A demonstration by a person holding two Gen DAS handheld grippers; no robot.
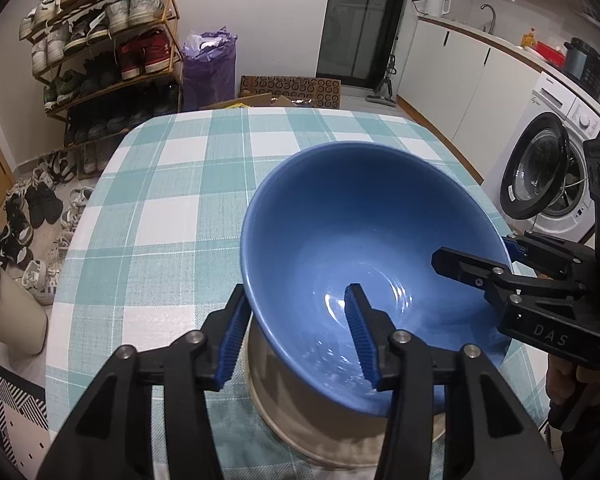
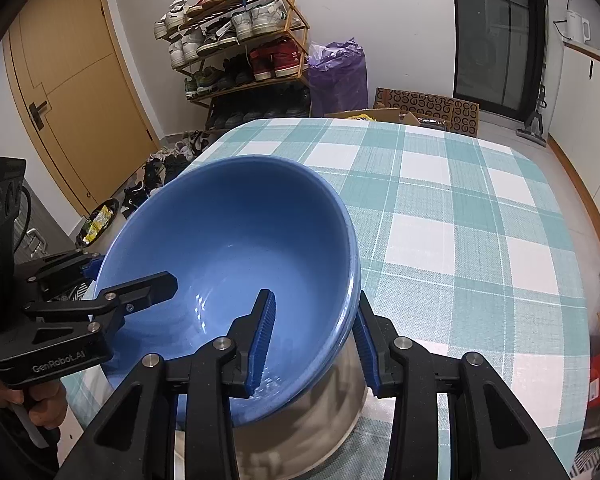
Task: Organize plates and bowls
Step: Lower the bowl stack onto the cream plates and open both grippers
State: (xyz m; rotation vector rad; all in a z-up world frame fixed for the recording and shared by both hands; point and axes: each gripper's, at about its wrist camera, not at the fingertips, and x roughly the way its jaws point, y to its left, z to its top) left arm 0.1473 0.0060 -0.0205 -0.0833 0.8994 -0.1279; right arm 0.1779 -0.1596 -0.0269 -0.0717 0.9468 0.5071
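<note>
A blue bowl [image 1: 364, 220] sits tilted on top of a silvery vessel [image 2: 320, 420] on the checked tablecloth [image 1: 172, 184]. In the right wrist view a second blue rim shows just under the bowl's [image 2: 228, 240] edge. My left gripper [image 1: 296, 292] straddles the bowl's near left rim, one pad outside the wall and one inside, jaws apart with slack. My right gripper [image 2: 315, 296] straddles the opposite rim the same way, its pads standing off the wall. Each gripper also shows in the other's view: the right gripper [image 1: 484, 256] and the left gripper [image 2: 134, 270].
The table's far half carries nothing but the cloth. Beyond it stand a shoe rack [image 1: 104, 40], a purple bag [image 1: 210, 64] and cardboard boxes [image 1: 292, 88]. A washing machine [image 1: 548, 176] is at the right and a wooden door [image 2: 72, 80] at the left. A hand [image 2: 40, 404] grips the left tool.
</note>
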